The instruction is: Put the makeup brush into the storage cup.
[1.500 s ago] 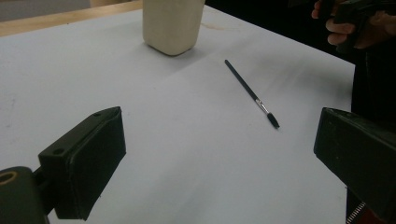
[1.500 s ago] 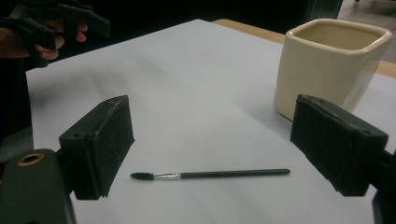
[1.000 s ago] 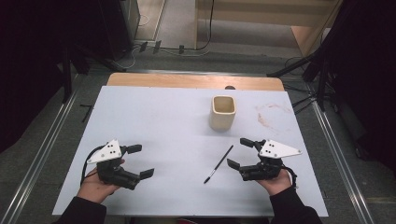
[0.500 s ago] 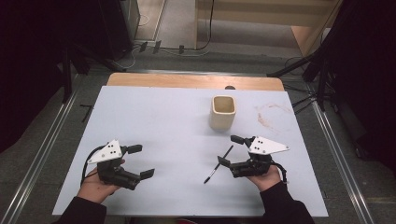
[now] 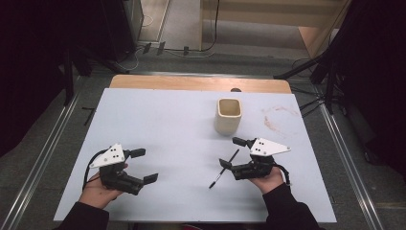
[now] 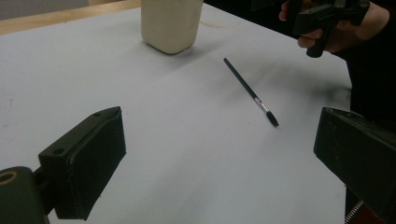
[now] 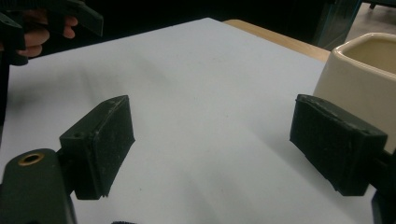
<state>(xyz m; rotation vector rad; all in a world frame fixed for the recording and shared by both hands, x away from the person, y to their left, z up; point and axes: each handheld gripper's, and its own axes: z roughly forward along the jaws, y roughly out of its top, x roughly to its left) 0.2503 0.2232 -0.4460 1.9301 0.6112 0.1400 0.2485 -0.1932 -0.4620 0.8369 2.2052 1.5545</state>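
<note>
Right gripper (image 5: pixel 235 153) wide open, empty, at lower-right centre beside paintbrush (image 5: pixel 223 168); straddle the handle mid-length, then close squarely.

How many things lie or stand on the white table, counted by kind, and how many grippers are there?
Cream cup: 1
Black paintbrush: 1
Grippers: 2, the left gripper and the right gripper, both open
Total: 4

Lab/test rig, white table (image 5: pixel 158 120) w/ metal rails (image 5: pixel 43 158), floor cables (image 5: pixel 191 48), dark curtains (image 5: pixel 38 57)
</note>
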